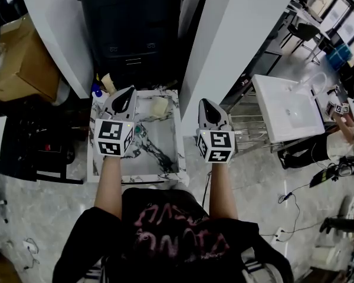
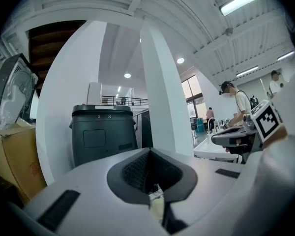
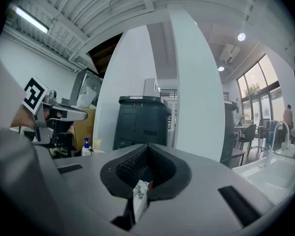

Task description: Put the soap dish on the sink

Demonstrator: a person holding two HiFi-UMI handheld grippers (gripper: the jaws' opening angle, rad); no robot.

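Observation:
A marble-patterned sink [image 1: 165, 155] stands below me between two white pillars. On its back ledge lies a pale cream square piece [image 1: 159, 107], which looks like the soap dish. My left gripper [image 1: 128, 92] hovers over the sink's left back corner, shut and empty. My right gripper [image 1: 205, 102] hangs shut just past the sink's right edge, also empty. In the left gripper view the jaws [image 2: 148, 173] meet, and in the right gripper view they [image 3: 146, 173] also meet. Both cameras look forward, so the dish is hidden in the two gripper views.
A blue-topped pump bottle [image 1: 96, 91] stands at the sink's back left corner. Behind the sink is a dark grey bin [image 1: 135, 28]. Cardboard boxes [image 1: 17, 63] sit at the left. A second white sink [image 1: 286, 108] with another person [image 1: 342, 128] is at the right.

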